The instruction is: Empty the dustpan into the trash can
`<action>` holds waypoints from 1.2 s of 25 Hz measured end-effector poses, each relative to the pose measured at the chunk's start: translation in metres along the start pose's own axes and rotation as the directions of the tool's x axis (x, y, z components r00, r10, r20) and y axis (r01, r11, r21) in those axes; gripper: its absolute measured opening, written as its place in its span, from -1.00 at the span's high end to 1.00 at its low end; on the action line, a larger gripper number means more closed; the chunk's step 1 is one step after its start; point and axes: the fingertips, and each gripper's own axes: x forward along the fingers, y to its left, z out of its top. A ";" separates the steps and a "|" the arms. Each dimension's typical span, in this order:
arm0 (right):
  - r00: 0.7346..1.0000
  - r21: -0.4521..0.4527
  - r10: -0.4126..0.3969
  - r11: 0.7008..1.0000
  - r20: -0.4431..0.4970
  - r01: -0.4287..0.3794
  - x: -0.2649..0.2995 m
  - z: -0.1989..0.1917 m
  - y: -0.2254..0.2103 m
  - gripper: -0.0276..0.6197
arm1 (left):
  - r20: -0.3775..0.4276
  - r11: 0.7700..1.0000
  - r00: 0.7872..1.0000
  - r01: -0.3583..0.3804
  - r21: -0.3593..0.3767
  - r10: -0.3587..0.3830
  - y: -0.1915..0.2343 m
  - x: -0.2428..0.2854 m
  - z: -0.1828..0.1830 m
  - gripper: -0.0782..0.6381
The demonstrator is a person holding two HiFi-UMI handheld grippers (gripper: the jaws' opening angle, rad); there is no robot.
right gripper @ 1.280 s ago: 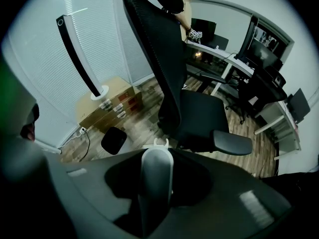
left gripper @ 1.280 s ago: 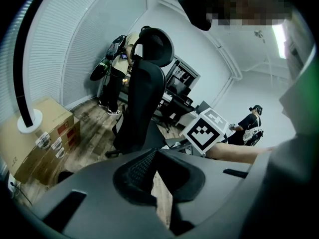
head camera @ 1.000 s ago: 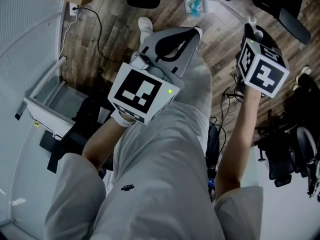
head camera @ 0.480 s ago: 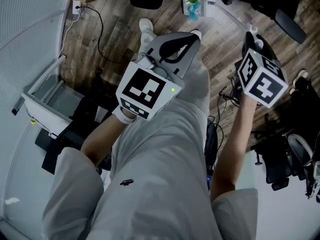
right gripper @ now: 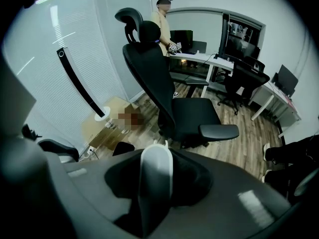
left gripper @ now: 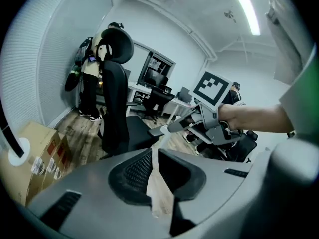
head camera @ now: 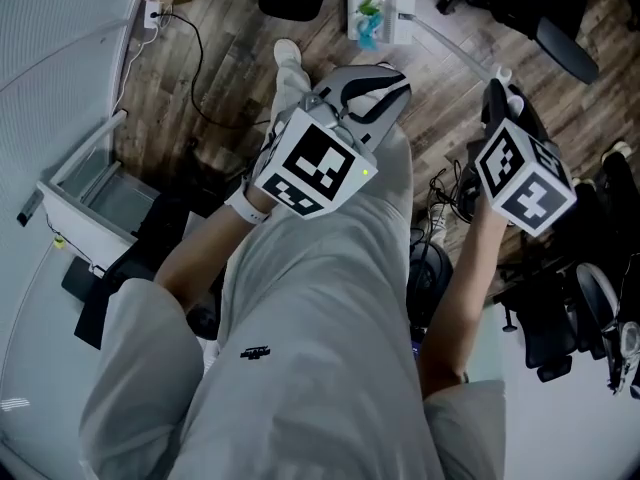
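My right gripper point(head camera: 497, 73) point(right gripper: 156, 158) is shut on the long white handle point(head camera: 450, 40) point(right gripper: 156, 180) of the dustpan point(head camera: 378, 13). The handle slants away to the pan near the floor at the top of the head view. Green and blue scraps lie in the pan. My left gripper point(head camera: 365, 86) point(left gripper: 154, 156) hovers over my knee, left of the handle. Its jaws have just been opening to a narrow gap with nothing between them. A white open-topped bin point(head camera: 90, 196) stands on the floor at the far left. In the left gripper view the right gripper point(left gripper: 199, 126) shows ahead.
My own legs in light trousers point(head camera: 320, 318) fill the middle of the head view. A black office chair point(right gripper: 169, 83) stands ahead of the right gripper, with a cardboard box point(right gripper: 107, 116) by the wall. Cables and chair bases point(head camera: 570, 308) crowd the right. A person point(right gripper: 162, 21) stands by far desks.
The left gripper has moved up and right in the head view and rolled, its marker cube now tilted. The right gripper has shifted slightly, and the dustpan has slid left in the picture.
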 end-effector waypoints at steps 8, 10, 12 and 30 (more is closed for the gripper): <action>0.999 -0.010 0.027 1.000 0.020 -0.027 -0.033 0.001 0.009 0.56 | -0.044 0.964 0.995 0.099 0.248 -0.090 -0.028 0.041 0.002 0.48; 0.999 -0.017 0.034 0.999 0.023 -0.033 -0.040 0.002 0.010 0.56 | -0.051 0.949 0.992 0.127 0.287 -0.118 -0.036 0.051 0.002 0.47; 0.999 -0.021 0.041 0.999 0.027 -0.040 -0.046 0.003 0.009 0.56 | -0.053 0.938 0.989 0.150 0.312 -0.141 -0.041 0.059 0.002 0.46; 0.995 -0.040 0.089 0.995 0.039 -0.087 -0.077 0.005 0.011 0.56 | -0.120 0.770 0.900 0.422 0.479 -0.418 -0.077 0.102 0.017 0.27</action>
